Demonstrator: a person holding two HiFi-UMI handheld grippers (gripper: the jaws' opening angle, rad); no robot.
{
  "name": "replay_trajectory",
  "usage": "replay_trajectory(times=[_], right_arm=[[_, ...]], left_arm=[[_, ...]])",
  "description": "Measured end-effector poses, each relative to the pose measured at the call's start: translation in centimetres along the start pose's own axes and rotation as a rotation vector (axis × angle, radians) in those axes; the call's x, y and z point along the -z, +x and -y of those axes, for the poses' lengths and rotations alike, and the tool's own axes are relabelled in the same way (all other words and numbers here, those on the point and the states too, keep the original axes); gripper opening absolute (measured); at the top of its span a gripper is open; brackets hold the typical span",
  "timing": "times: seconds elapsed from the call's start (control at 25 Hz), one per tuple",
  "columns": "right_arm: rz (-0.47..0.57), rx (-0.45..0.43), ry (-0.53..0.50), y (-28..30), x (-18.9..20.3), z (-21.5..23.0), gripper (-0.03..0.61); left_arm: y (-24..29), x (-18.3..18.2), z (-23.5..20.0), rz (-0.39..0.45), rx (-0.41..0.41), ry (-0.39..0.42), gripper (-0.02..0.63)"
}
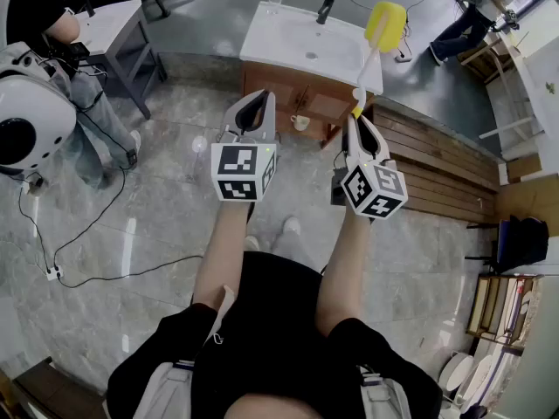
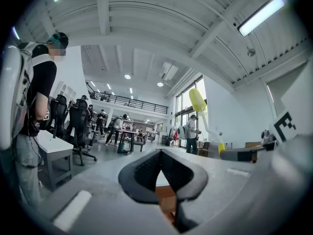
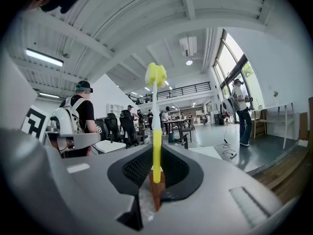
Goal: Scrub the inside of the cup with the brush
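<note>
Left gripper (image 1: 259, 96): jaws closed, empty.
Right gripper (image 1: 360, 120): jaws clamped on brush (image 1: 384, 26) handle, sponge head toward 1 o'clock.
Cup (image 1: 300, 122): 12 o'clock, by wooden cabinet (image 1: 284, 90), apart from both.
Advised: open left jaws, steady cup, then enter brush head straight.

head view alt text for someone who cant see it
Seen from above, the right gripper clamps a yellow brush by its handle, head pointing toward a white sink counter. The left gripper is shut and empty.

brush (image 1: 384, 26): yellow head, white stem, yellow grip; cup (image 1: 300, 122) cream; sink top (image 1: 278, 35) white; cabinet (image 1: 271, 82) brown wood
</note>
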State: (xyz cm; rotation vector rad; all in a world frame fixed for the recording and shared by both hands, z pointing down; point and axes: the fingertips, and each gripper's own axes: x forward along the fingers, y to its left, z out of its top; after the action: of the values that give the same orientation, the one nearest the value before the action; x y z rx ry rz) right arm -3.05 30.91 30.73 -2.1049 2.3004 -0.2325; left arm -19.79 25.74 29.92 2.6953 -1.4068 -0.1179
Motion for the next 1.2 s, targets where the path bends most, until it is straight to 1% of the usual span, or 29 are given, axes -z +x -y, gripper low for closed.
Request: replay_trajectory(times=[0.32,0.68,1.2], right_arm=[[-0.005,0.007,-0.014,0.0,0.0,-0.4,0.048],[-0.001,0.023,0.004,0.2,-0.3,0.5,0.049],[0.027,0.027,0.013,1.2,-1.7,1.2,0.049]], left_arm=[[0.0,0.1,-0.5,-0.009,0.005,-0.01,0.0],[0.7,0.2,-0.7,-0.013,0.011,-0.024,0.0],[1.6,-0.3,-3.7,-0.007,-0.029,-0.045,0.0]])
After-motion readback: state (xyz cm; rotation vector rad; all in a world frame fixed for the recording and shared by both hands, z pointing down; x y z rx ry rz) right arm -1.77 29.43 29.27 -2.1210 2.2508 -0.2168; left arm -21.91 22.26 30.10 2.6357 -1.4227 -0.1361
